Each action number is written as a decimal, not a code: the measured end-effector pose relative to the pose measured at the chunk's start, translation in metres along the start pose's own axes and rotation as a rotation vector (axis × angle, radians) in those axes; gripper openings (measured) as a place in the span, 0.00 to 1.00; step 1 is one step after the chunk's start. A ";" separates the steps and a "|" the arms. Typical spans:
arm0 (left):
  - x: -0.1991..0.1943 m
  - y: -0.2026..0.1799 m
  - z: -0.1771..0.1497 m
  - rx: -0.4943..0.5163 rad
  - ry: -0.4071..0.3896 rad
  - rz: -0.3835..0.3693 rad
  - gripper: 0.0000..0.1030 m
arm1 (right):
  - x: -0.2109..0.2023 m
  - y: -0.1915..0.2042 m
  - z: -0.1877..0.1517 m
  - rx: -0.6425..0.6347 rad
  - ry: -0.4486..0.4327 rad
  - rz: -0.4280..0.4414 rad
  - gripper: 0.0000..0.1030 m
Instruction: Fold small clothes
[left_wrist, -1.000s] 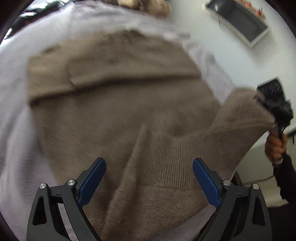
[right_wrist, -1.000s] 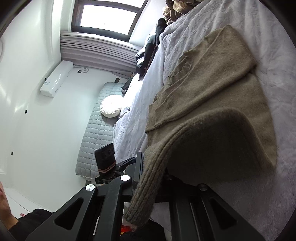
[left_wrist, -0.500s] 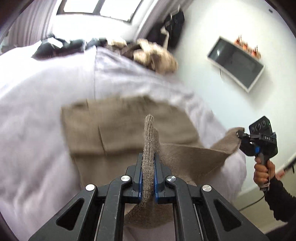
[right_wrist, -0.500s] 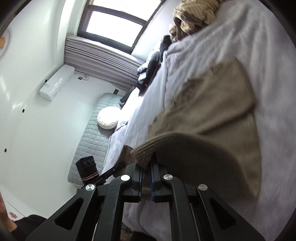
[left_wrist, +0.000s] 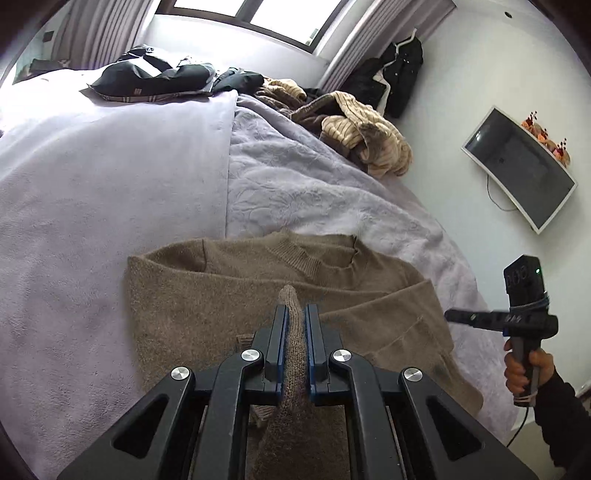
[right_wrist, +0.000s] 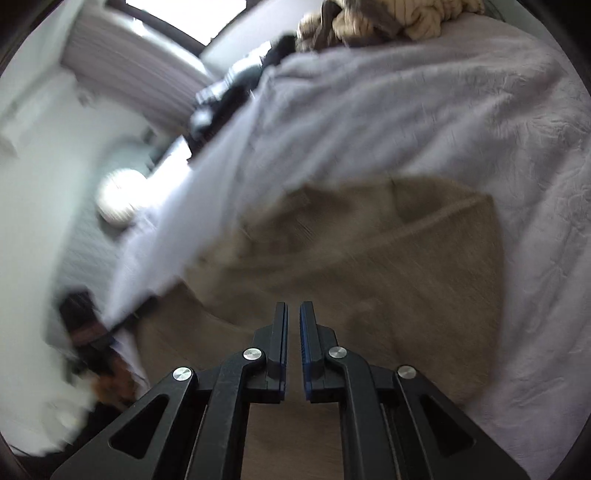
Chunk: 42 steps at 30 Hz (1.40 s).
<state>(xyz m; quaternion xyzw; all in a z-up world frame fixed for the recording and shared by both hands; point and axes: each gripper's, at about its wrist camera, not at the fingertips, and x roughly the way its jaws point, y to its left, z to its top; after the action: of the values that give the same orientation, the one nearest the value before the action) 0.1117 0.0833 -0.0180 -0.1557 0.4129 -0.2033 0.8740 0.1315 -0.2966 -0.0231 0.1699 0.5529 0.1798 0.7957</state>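
Note:
A brown knit sweater (left_wrist: 221, 295) lies flat on the lavender bed cover (left_wrist: 110, 184), collar toward the far side. My left gripper (left_wrist: 295, 314) is shut on its ribbed hem, which stands up between the blue pads and hangs down under the jaws. To the right a hand (left_wrist: 524, 369) holds my right gripper (left_wrist: 452, 315), its tip at the edge of the folded-over sweater. In the blurred right wrist view my right gripper (right_wrist: 292, 314) stands nearly closed over the sweater (right_wrist: 406, 277), with brown fabric running under and between its jaws.
A pile of tan and brown knitwear (left_wrist: 362, 129) sits at the far right of the bed. Black garments (left_wrist: 155, 77) lie at the far left under the window. A dark screen (left_wrist: 517, 166) hangs on the white wall, and a black coat (left_wrist: 399, 74) hangs beside the curtain.
The left gripper, open over the sweater a second ago, has shut on the hem. Both grippers have carried the hem forward toward the collar, laying the lower part over the body.

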 end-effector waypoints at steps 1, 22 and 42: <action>0.002 0.002 -0.001 0.002 0.010 0.000 0.10 | 0.008 -0.002 -0.005 -0.020 0.027 -0.041 0.09; 0.005 0.002 -0.011 0.008 0.071 -0.016 0.10 | 0.035 0.001 -0.010 -0.102 0.076 -0.238 0.36; 0.044 0.017 0.036 -0.028 -0.072 0.117 0.10 | 0.032 0.013 0.076 -0.197 -0.230 -0.444 0.08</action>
<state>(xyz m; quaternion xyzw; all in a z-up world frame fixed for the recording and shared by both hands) 0.1691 0.0806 -0.0327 -0.1506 0.3923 -0.1405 0.8965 0.2122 -0.2758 -0.0179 -0.0143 0.4624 0.0333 0.8859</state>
